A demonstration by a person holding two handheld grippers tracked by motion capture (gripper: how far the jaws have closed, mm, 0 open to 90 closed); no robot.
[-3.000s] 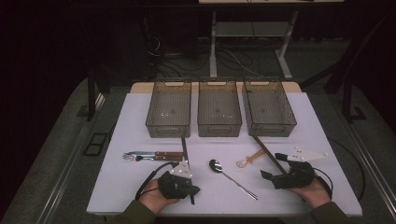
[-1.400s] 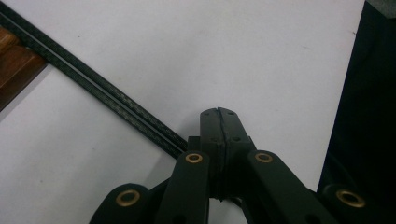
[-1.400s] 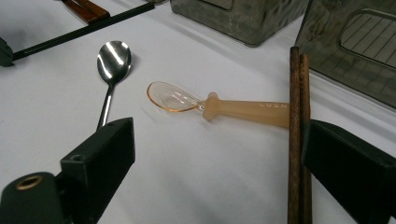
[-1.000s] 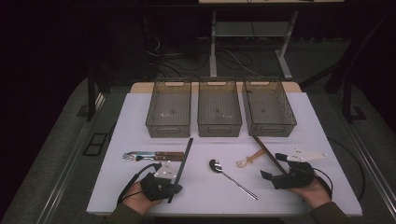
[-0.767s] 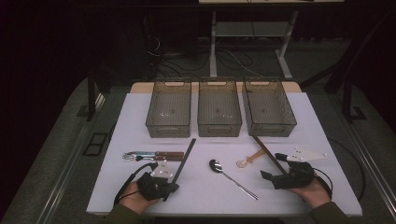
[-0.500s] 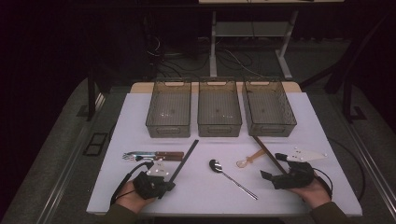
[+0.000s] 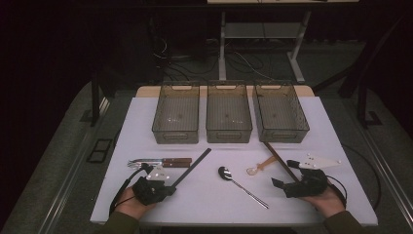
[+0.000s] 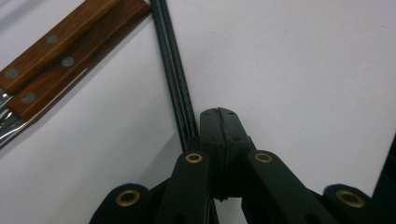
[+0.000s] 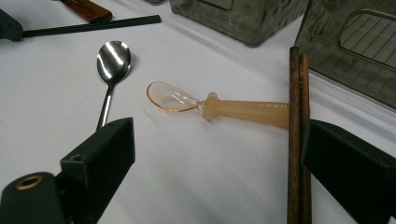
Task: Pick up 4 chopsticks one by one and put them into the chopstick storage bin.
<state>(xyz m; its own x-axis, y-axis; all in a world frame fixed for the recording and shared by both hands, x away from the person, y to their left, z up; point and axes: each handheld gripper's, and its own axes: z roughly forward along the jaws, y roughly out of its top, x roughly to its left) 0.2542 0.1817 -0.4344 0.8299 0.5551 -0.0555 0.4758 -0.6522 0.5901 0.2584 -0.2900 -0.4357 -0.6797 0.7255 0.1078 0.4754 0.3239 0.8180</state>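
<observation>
Your left gripper (image 7: 163, 185) is pressed together; the black chopsticks (image 7: 192, 167) lie right against its closed jaws, though I can't tell if they're actually pinched. Versus a second ago, that hand sits further left and the sticks have swung, tips now aimed toward the middle bin (image 7: 229, 113). Looks like a drag, not a lift. Steel spoon (image 7: 225, 172) and plastic spoon (image 7: 259, 166) unmoved. Your right gripper (image 9: 215, 168) is spread wide, hasn't budged, brown chopsticks (image 9: 296, 140) just inside one jaw, ungripped.

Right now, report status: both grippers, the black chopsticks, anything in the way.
Left gripper shut, nothing between jaws. Right gripper open, empty. Black chopsticks lie on the table beside the left gripper, not held. Wood-handled cutlery lies close by.
</observation>
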